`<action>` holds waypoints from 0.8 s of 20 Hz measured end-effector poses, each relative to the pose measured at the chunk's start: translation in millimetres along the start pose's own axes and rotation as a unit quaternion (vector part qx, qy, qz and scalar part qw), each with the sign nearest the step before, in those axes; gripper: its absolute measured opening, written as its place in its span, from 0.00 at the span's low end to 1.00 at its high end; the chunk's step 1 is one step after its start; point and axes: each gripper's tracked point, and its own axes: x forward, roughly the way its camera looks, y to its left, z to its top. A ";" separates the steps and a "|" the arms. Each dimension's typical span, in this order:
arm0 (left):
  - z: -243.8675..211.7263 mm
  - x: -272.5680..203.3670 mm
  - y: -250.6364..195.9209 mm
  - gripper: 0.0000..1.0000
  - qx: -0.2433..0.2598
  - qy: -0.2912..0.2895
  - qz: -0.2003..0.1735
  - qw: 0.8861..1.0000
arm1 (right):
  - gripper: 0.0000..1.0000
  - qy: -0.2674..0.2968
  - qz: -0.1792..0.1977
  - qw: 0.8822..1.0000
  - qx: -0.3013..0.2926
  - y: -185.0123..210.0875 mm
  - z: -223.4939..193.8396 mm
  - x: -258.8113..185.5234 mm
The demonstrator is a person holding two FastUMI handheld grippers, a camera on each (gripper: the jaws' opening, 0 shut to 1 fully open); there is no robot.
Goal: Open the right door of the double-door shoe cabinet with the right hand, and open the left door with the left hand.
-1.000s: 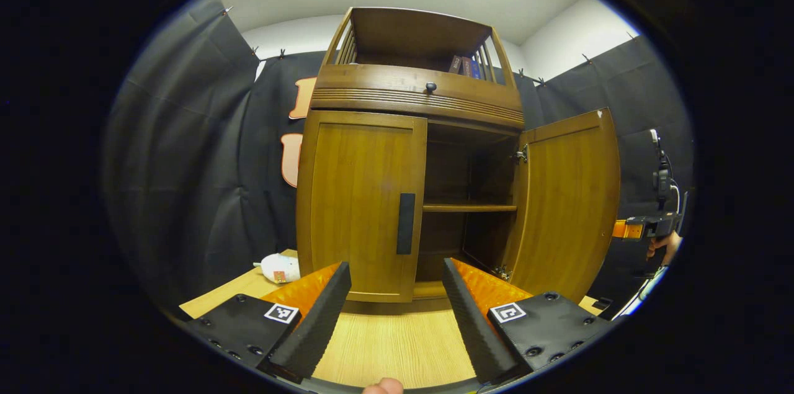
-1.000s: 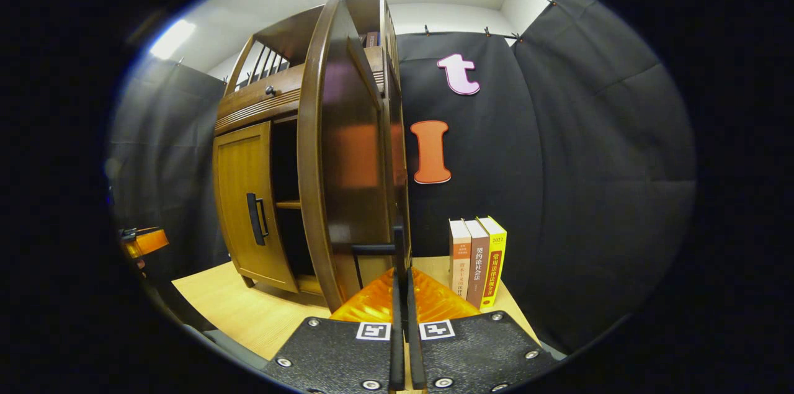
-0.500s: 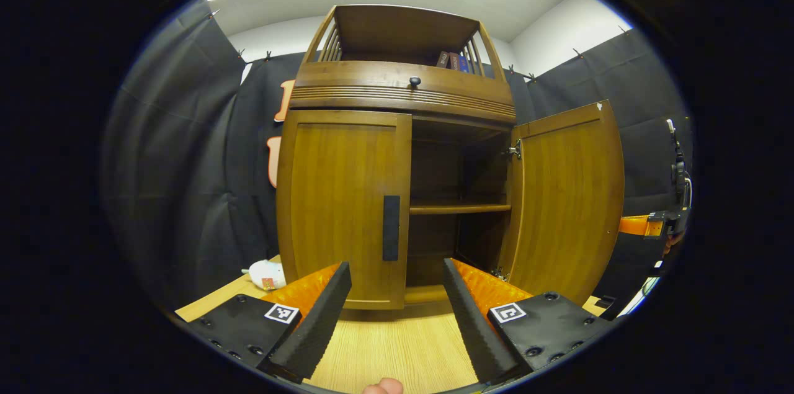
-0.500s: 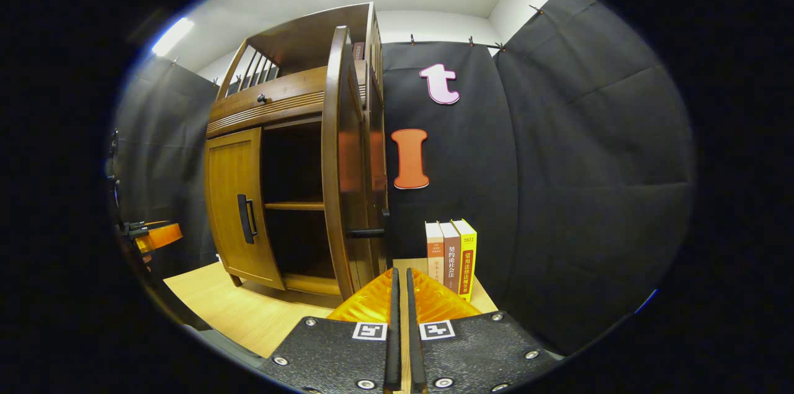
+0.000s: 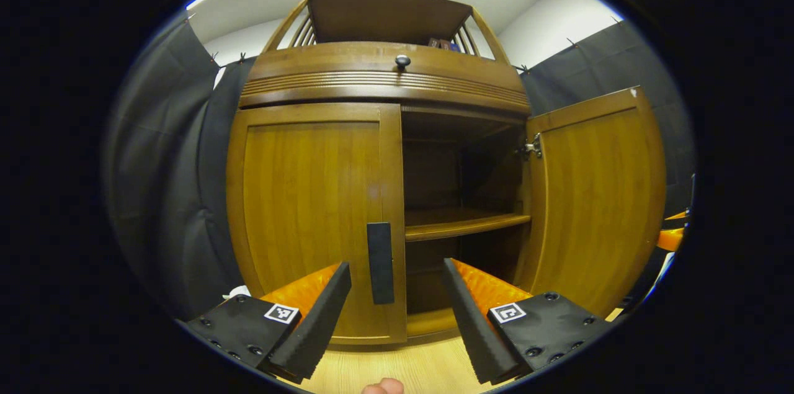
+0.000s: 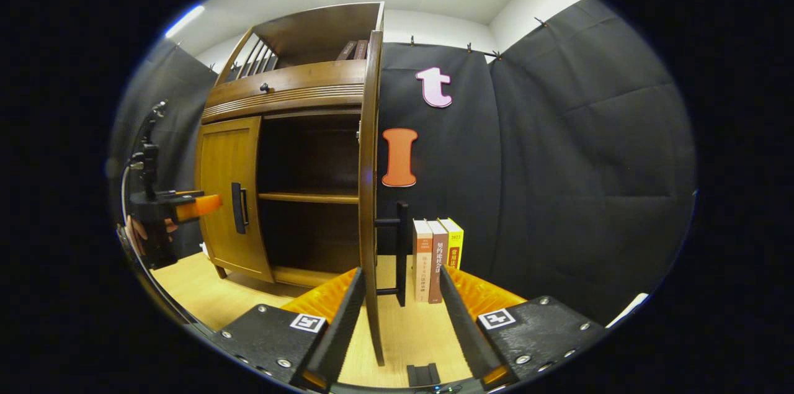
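I see my right gripper spread wide, the open right door edge-on between its fingers, 3 books beyond

In my left claw view, the small white object on the pale wooden bench is mostly hidden behind my claw's finger, so I cannot tell what it is. The dark books on the brown wooden shoe cabinet's top shelf show as slivers too small to make out. My right claw is cut off at the picture's edge. In my right claw view, the open right door stands edge-on, its face hidden.
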 end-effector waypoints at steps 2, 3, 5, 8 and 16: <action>-3.3 21.2 5.4 0.97 0.007 -0.001 0.007 1.000 | 0.94 -0.004 0.007 1.000 0.006 4.7 1.1 -3.2; -6.5 30.1 8.6 0.95 0.008 -0.002 0.012 1.000 | 0.90 -0.008 0.009 1.000 0.005 6.5 3.0 -6.1; -16.5 46.7 15.0 0.93 -0.001 0.003 0.016 1.000 | 0.98 -0.004 0.009 1.000 0.003 7.0 0.6 -14.8; -28.5 70.8 25.7 0.93 0.007 0.016 0.035 0.999 | 0.92 -0.007 0.015 1.000 0.002 8.4 3.4 -22.3; -38.2 103.2 31.1 0.94 0.015 0.031 0.042 0.999 | 0.92 -0.002 0.020 1.000 -0.002 6.7 5.4 -25.1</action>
